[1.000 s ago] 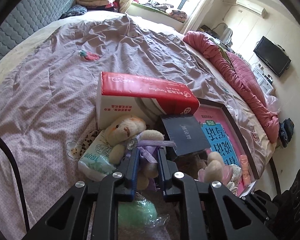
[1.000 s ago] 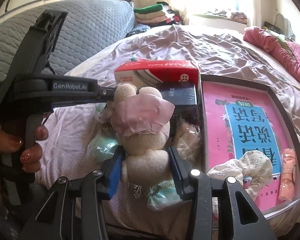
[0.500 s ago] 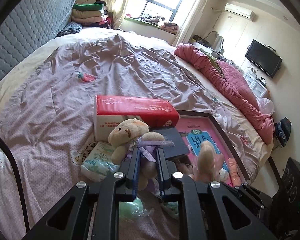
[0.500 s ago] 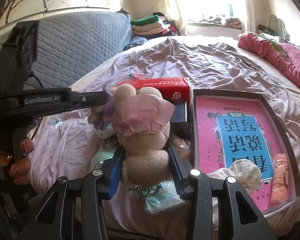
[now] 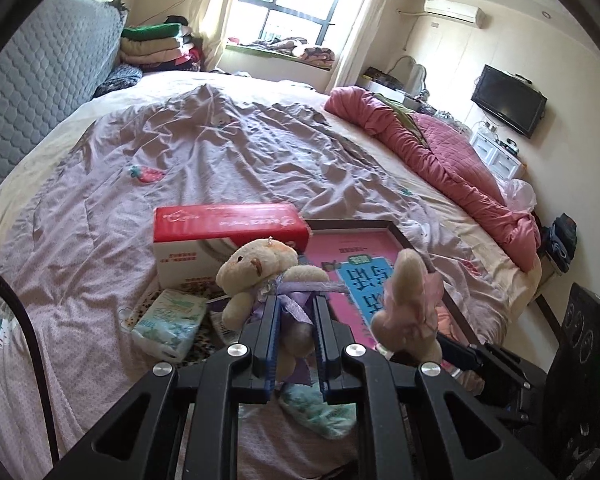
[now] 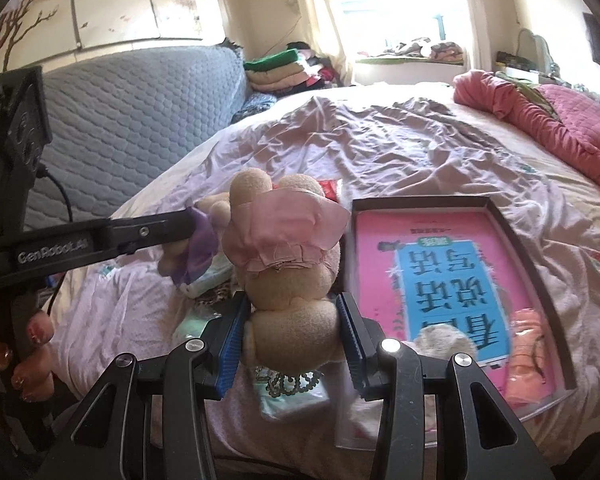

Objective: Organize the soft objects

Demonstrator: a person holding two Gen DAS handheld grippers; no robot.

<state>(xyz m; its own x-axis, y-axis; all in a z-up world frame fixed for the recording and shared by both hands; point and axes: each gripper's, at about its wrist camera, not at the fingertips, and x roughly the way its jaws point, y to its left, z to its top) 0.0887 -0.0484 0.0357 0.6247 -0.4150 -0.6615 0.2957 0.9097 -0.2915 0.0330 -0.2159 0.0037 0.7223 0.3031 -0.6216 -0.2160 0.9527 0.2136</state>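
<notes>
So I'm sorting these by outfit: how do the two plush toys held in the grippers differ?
The purple-dressed bear, in the left gripper, shows its face in the left view; the pink-dressed plush, in the right gripper, shows no face in either. The purple dress has a ribbon bow, the pink a ruffled hem. Both are cream and clamped.

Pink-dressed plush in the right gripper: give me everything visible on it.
The pink-dressed plush is a cream-tan fuzzy soft toy wearing a thin pink frilled dress. The right gripper is shut on its lower body, blue pads pressing both sides, so it is held up off the bed. It points away from the right wrist camera, so no face shows there, only two rounded lobes at the top. It sits just left of the tray, close beside the purple-dressed bear held in the left gripper.
</notes>
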